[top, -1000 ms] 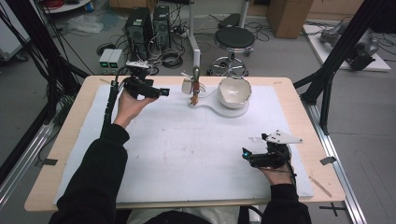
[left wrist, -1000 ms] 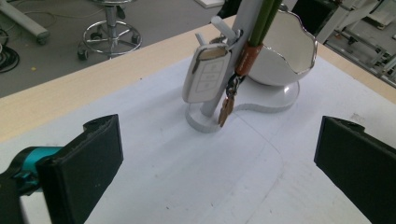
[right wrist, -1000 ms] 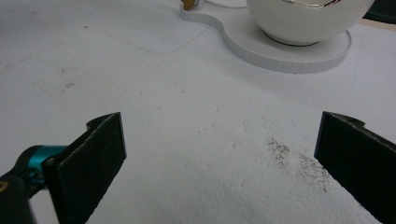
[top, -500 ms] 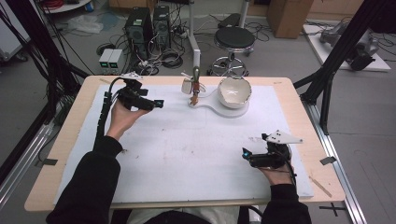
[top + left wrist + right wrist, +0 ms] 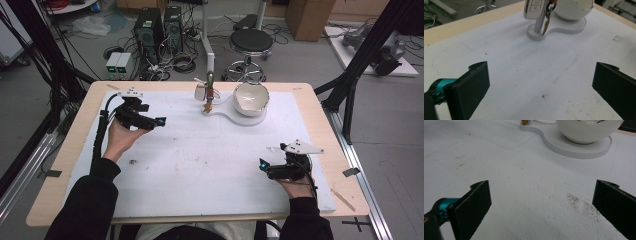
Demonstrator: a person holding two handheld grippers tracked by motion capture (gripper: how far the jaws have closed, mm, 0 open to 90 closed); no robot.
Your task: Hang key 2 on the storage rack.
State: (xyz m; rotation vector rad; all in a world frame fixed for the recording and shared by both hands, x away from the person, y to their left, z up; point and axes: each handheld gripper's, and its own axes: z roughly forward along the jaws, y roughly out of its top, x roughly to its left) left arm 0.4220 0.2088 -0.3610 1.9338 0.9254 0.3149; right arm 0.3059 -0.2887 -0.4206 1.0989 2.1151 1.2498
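The key fob (image 5: pixel 534 7) hangs with a brass key (image 5: pixel 547 22) on a short post at the far edge of the white mat (image 5: pixel 210 165), just beside the white bowl (image 5: pixel 251 98) — both share one white base (image 5: pixel 579 147). Nearest us, we hold the right gripper (image 5: pixel 263 166) low over the mat, jaws wide and empty. Farther off, the left gripper (image 5: pixel 159 121) points toward the fob, jaws wide too, well short of it.
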